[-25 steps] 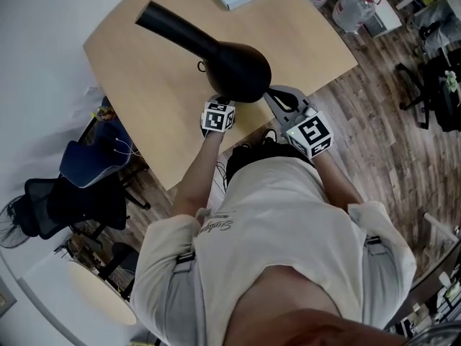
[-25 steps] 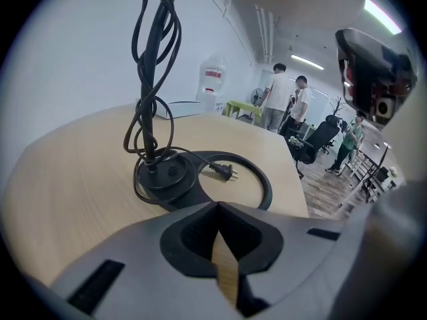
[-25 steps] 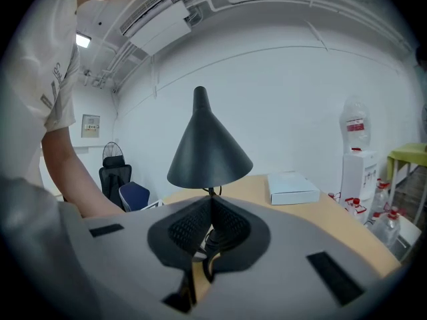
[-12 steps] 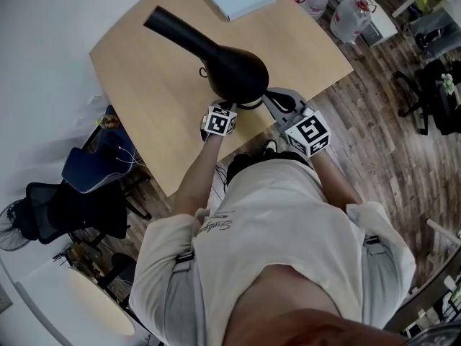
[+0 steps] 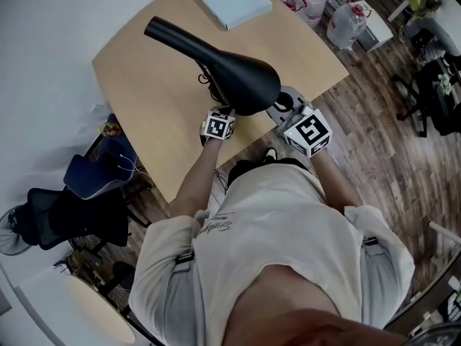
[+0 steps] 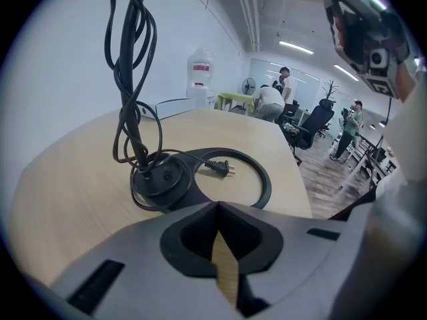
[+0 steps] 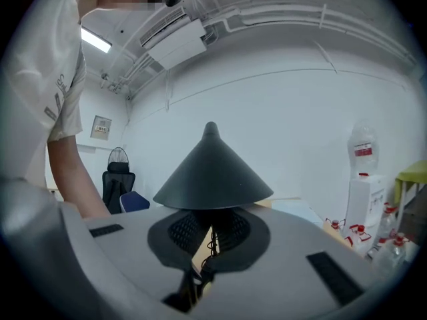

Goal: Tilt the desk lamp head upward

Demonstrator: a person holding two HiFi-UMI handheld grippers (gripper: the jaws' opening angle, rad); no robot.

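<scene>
At the near edge of the table (image 5: 158,114), the black lamp head (image 5: 241,78) looks different from half a second ago. It then read as a rounded bulb from above; now it shows a longer, tapering outline, and its wide end reaches further toward the right gripper (image 7: 208,235). We judge from this that the tilt is under way, though we cannot say how far it still has to go. The right gripper's jaws are pressed almost together with nothing pinched between them, and the rim of the lamp head sits just above their tips. The left gripper (image 6: 218,209) has its jaws closed too, empty, low over the wood just short of the lamp base (image 6: 157,179). We count one lamp, one base, one cable (image 6: 138,153) with one plug (image 6: 217,166), two grippers, one pale blue pad (image 5: 233,0) at the far end, and several water jugs on the floor, too cropped to number.
</scene>
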